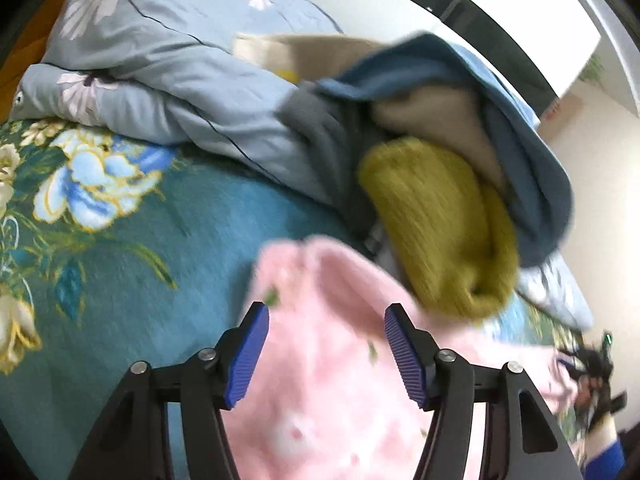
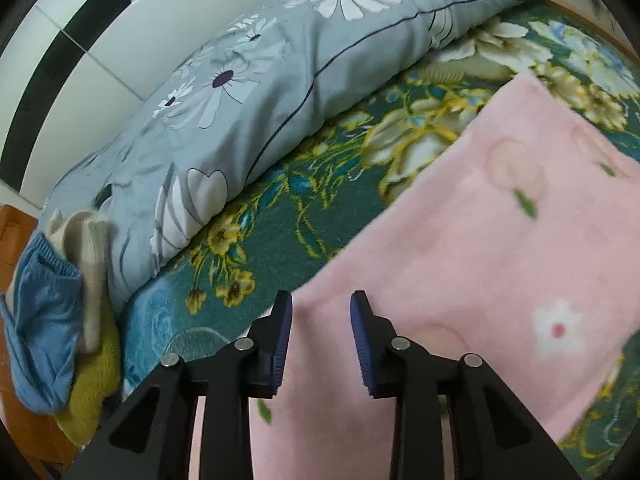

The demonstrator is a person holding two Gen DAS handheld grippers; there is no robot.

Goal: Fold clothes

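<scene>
A pink fleece garment with small flower prints lies spread flat on the teal floral bed sheet. My left gripper hovers over one end of it, open, with the blue pads clear of the cloth. In the right wrist view the same pink garment runs off to the right. My right gripper stands over its near edge, jaws apart, gripping nothing. A pile of other clothes lies beyond: a mustard knit, a cream piece and a blue garment.
A grey-blue daisy quilt is bunched along the back of the bed. The clothes pile sits at the bed's left end by a wooden frame. A cardboard box stands behind the quilt. A blue sleeve shows at the lower right.
</scene>
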